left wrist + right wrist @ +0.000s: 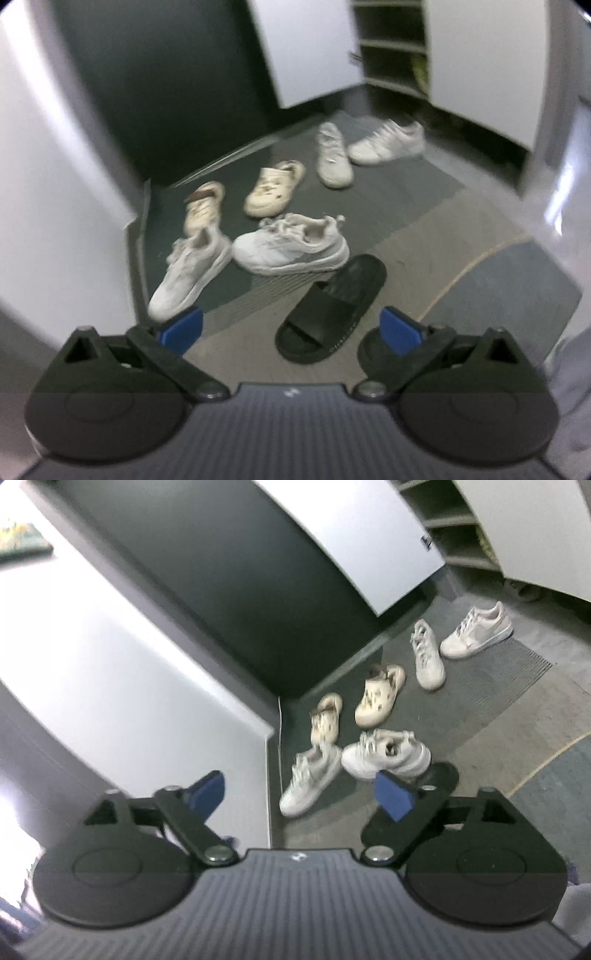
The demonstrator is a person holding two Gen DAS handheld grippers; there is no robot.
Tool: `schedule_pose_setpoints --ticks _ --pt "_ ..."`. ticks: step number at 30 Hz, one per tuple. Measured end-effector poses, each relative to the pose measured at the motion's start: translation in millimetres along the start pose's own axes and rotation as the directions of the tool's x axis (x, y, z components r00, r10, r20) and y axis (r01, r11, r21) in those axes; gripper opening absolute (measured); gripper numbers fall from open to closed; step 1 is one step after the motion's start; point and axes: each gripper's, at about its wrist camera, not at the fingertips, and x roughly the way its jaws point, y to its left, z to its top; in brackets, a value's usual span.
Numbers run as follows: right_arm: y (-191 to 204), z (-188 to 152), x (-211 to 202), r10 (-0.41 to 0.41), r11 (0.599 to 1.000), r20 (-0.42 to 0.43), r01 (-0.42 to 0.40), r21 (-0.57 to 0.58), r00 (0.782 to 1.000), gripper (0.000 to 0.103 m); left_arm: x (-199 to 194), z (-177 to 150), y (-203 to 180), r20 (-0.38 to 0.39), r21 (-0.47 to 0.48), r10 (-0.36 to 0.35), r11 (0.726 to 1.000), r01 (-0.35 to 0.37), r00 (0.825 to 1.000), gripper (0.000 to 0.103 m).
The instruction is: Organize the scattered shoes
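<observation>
Nothing looks sorted yet: seven shoes (291,243) lie scattered on the floor (480,236), the shelves (391,44) unused. Left gripper (291,328) and right gripper (299,794) gape empty.

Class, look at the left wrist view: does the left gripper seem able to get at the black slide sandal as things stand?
Probably yes. The left gripper is open, with the black slide sandal lying on the floor just ahead between its fingers. Nothing lies between them; the nearest white sneaker sits beyond the sandal.
</observation>
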Motion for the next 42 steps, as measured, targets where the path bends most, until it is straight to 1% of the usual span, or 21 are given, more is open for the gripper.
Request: schedule_pose_setpoints --ticks 2,5,7,8,10,11,13,14,15,16,17,18,20,22,24,25,29,32,36,40,42 --pt "2.0 -1.7 0.5 -0.01 1.0 0.019 0.01 -0.01 1.0 0.103 47.1 -9.8 -1.8 -0.034 0.042 -0.033 0.999 0.035 0.999 0.103" --pt "2.7 -6.1 12.7 -0.082 0.996 0.014 0.083 -0.044 0.997 0.103 93.6 -20.2 1.0 -0.096 0.054 -0.071 0.996 0.076 0.993 0.103" --pt "1.0 -7.4 25.3 -0.103 0.994 -0.016 0.103 -0.027 0.995 0.103 129.0 -26.6 2.1 -0.132 0.074 -0.104 0.991 0.114 0.986 0.103" --pt "0.0 -8.0 32.1 -0.113 0.994 -0.034 0.112 -0.018 0.993 0.103 150.2 -29.7 1.4 -0.134 0.093 -0.122 0.986 0.135 0.983 0.103" --pt "-3.5 -9.2 50.0 -0.107 0.994 -0.089 0.11 0.025 0.99 0.103 174.9 -32.1 3.1 -0.142 0.105 -0.152 0.98 0.168 0.978 0.103" --pt "-5.0 -9.7 55.8 -0.102 0.993 -0.106 0.107 0.04 0.989 0.103 194.4 -34.6 2.8 -0.155 0.111 -0.187 0.972 0.206 0.97 0.103" --pt "-5.8 -11.7 69.5 -0.084 0.992 -0.145 0.096 0.076 0.986 0.103 221.2 -39.4 -0.5 -0.186 0.139 -0.243 0.953 0.27 0.952 0.103" --pt "-5.0 -13.0 75.3 -0.075 0.992 -0.163 0.09 0.088 0.984 0.103 236.1 -44.0 -6.1 -0.201 0.175 -0.264 0.938 0.3 0.943 0.103" --pt "-3.6 -14.3 82.8 -0.065 0.992 -0.181 0.083 0.092 0.981 0.103 249.2 -48.8 -13.0 -0.204 0.226 -0.269 0.923 0.312 0.941 0.103" --pt "-2.0 -15.0 89.5 -0.058 0.993 -0.196 0.077 0.092 0.979 0.103 256.8 -50.6 -18.0 -0.2 0.265 -0.26 0.914 0.308 0.945 0.103" --pt "-0.5 -15.4 95.7 -0.052 0.993 -0.208 0.072 0.091 0.977 0.103 265.6 -53.2 -23.8 -0.186 0.312 -0.242 0.905 0.29 0.952 0.103" --pt "0.6 -15.4 102.7 -0.046 0.994 -0.22 0.067 0.092 0.974 0.103 274.7 -54.8 -27.0 -0.181 0.336 -0.233 0.899 0.282 0.956 0.103" --pt "0.6 -13.5 115.8 -0.043 0.993 -0.235 0.067 0.096 0.971 0.103 291.2 -54.8 -28.3 -0.192 0.337 -0.237 0.895 0.291 0.952 0.103" --pt "-4.3 -8.3 127.7 -0.044 0.991 -0.248 0.074 0.113 0.968 0.103 303.3 -51.2 -25.2 -0.206 0.303 -0.267 0.897 0.321 0.941 0.103" --pt "-9.9 -3.2 133.8 -0.053 0.988 -0.244 0.087 0.131 0.968 0.103 319.2 -48.4 -22.3 -0.232 0.263 -0.308 0.894 0.364 0.923 0.103" --pt "-12.7 -0.1 136.1 -0.059 0.986 -0.238 0.094 0.14 0.969 0.103 324.2 -47.4 -22.8 -0.236 0.256 -0.313 0.893 0.37 0.92 0.103" --pt "-19.4 6.7 139.6 -0.077 0.981 -0.22 0.113 0.16 0.972 0.103 342.6 -44.4 -26.6 -0.229 0.261 -0.304 0.896 0.359 0.925 0.103" --pt "-20.2 7.6 143.2 -0.069 0.979 -0.218 0.108 0.174 0.974 0.103 359.4 -47.1 -26.3 -0.257 0.238 -0.303 0.9 0.364 0.918 0.103" --pt "-17.4 5.5 147.3 -0.046 0.979 -0.23 0.09 0.184 0.972 0.103 361.6 -52.8 -23.9 -0.232 0.232 -0.316 0.9 0.368 0.92 0.103" --pt "-14.4 3.0 146.7 -0.031 0.979 -0.234 0.077 0.189 0.972 0.103 358.7 -53.9 -17.2 -0.244 0.21 -0.317 0.905 0.369 0.916 0.094" --pt "-12.9 1.7 145.8 -0.024 0.979 -0.235 0.07 0.192 0.972 0.103 355.3 -53.0 -14.9 -0.259 0.197 -0.312 0.909 0.367 0.914 0.093"
